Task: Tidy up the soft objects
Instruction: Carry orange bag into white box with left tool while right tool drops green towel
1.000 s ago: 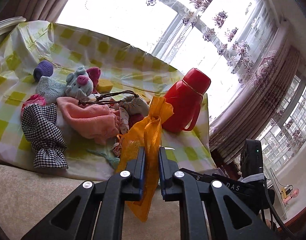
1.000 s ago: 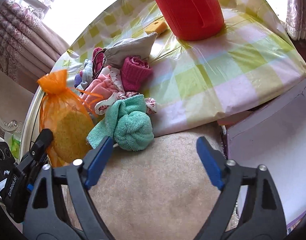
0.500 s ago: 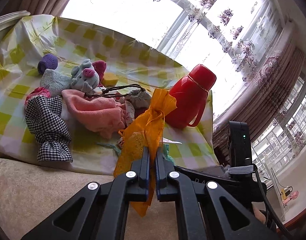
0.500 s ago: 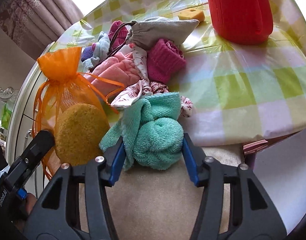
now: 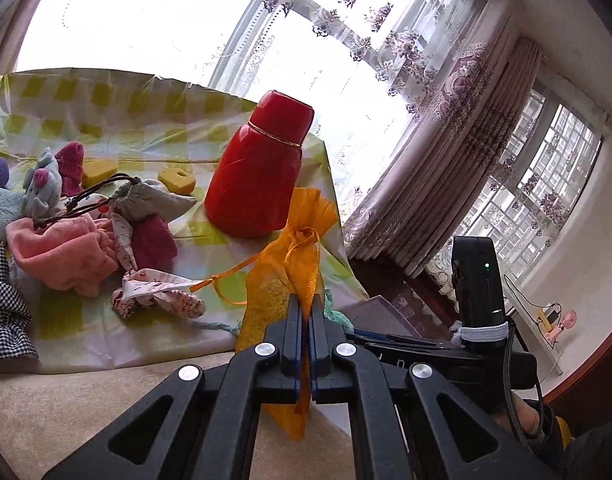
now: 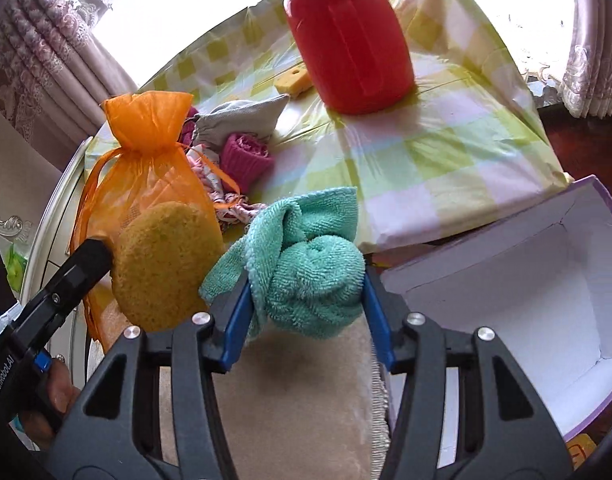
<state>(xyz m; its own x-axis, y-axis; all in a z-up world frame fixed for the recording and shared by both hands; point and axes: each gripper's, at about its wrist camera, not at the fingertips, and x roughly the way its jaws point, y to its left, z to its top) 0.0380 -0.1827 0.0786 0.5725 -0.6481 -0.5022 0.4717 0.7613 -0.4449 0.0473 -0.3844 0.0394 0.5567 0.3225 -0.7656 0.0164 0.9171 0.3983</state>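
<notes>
The right claw (image 6: pixel 306 300) has closed on the teal towel (image 6: pixel 306 272) and lifted it.

Bright daylight from blown-out window (image 5: pixel 146 32) — sharp focus, fisheye bending and dark corners

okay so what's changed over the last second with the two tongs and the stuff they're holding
The right tongs went from wide open to shut on the green towel and lifted it off the table's edge toward the white box. The left tongs pinched fully shut on the orange mesh bag. The red flask and remaining pile stayed put.
</notes>
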